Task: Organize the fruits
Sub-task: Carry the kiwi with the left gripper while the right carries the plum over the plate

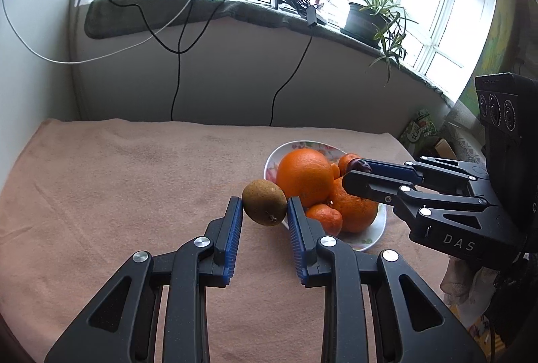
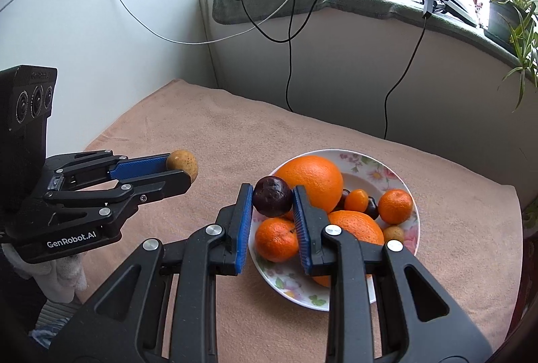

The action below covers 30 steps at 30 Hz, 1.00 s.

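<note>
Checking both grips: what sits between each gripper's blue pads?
Left gripper clamps a brown kiwi, clear in the left wrist view. Right gripper clamps a dark plum, clear in the right wrist view.

A brown, rough-skinned kiwi-like fruit hangs just left of the plate's rim, pinched between two blue pads, clear of the cloth; a dark purple plum, dull and slightly wrinkled, is pinched likewise above the plate's near left part; the plate itself is white with a floral border and lies flat; on it a large orange sits at the back, a second orange in front of it, one mandarin at the near left, another at the right; a small orange kumquat-like fruit and another dark plum lie between them; a small tan fruit rests by the right rim.
</note>
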Motion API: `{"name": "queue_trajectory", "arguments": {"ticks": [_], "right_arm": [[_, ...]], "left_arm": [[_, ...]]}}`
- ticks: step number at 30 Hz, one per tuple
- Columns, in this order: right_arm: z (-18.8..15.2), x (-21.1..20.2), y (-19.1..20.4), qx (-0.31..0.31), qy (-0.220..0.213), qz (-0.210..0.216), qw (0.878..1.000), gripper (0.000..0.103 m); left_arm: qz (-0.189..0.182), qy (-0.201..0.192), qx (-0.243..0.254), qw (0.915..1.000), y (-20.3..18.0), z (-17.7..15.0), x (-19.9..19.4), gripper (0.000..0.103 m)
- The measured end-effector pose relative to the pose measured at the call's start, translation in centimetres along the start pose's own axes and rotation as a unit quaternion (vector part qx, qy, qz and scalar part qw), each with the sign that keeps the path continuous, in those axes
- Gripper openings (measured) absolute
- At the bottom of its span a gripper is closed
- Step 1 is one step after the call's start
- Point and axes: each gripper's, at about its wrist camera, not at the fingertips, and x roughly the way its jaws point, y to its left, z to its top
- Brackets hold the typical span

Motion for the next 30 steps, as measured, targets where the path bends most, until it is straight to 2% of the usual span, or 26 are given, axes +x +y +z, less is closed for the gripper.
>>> {"name": "queue_trajectory", "arguments": {"ticks": [14, 30], "right_arm": [[-1.4, -2.4, -5.9, 0.055, -0.014, -0.025, 0.998, 0.025], [-1.3, -1.3, -9.3, 0.08, -0.017, -0.015, 0.997, 0.025]], "left_arm": [[-0.027, 0.006, 0.022, 0.9994, -3.6, 0.9, 1.6, 0.026], [-0.037, 0.013, 0.04, 0.9984, -6.8, 3.0, 4.9, 0.026]]}}
